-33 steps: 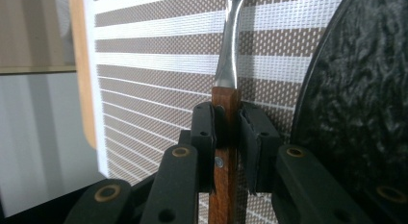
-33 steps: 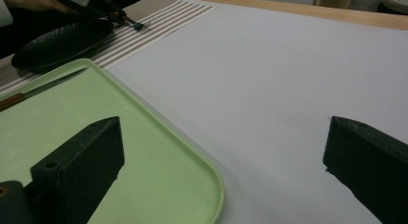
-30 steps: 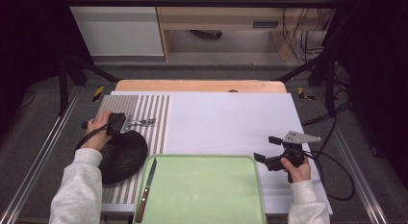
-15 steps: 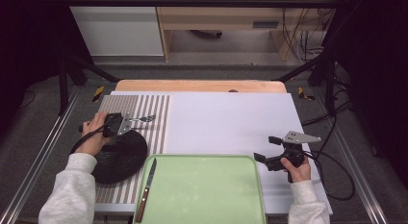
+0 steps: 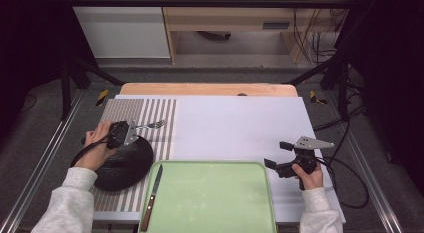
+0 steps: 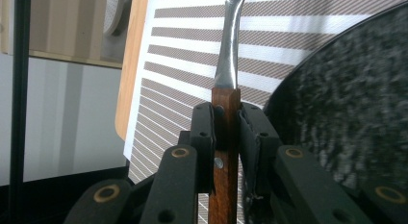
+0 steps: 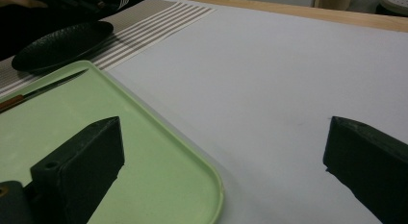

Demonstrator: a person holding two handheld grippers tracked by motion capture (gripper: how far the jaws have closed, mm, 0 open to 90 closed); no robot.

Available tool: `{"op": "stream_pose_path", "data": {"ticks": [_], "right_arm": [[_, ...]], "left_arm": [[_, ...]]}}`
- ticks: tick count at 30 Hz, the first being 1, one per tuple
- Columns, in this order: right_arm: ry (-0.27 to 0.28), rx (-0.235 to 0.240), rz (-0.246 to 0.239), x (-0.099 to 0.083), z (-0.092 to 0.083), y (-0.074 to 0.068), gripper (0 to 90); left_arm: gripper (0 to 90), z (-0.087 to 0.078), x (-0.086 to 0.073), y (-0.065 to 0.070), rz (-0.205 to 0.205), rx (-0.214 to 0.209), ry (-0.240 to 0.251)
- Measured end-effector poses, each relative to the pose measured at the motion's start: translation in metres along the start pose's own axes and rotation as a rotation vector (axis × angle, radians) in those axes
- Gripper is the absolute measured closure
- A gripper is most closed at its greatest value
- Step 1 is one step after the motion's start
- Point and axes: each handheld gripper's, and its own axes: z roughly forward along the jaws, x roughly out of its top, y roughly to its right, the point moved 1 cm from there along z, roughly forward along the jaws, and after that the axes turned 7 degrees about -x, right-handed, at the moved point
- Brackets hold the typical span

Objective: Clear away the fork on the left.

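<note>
fork [image 6: 230, 56] clamped by its wooden handle between left hand-held gripper [image 6: 226, 123] jaws

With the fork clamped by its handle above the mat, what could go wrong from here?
The left gripper pinches the wooden-handled metal fork only on its narrow handle, so the long metal end could pivot or slip. The round black speckled plate sits close beside it; a swing might knock it on the striped placemat.

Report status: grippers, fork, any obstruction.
Left gripper shut on fork by its wooden handle, above the striped mat. Right gripper open, nothing between its jaws. Black plate sits right beside the fork; knife at the green tray edge.
</note>
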Motion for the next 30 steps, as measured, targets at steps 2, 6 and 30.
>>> {"op": "stream_pose_path", "data": {"ticks": [2, 6, 30], "right_arm": [[0.001, 0.001, 0.0, 0.0, 0.0, 0.0, 1.0], [-0.001, 0.001, 0.001, 0.0, 0.0, 0.0, 1.0], [-0.005, 0.002, -0.002, -0.001, 0.001, -0.001, 1.0]], "left_arm": [[76.7, -0.003, 0.002, 0.003, -0.006, -0.001, -0.003], [76.7, -0.011, 0.006, 0.009, -0.018, -0.005, 0.004], [76.7, -0.048, 0.032, 0.05, -0.123, -0.033, 0.024]]}}
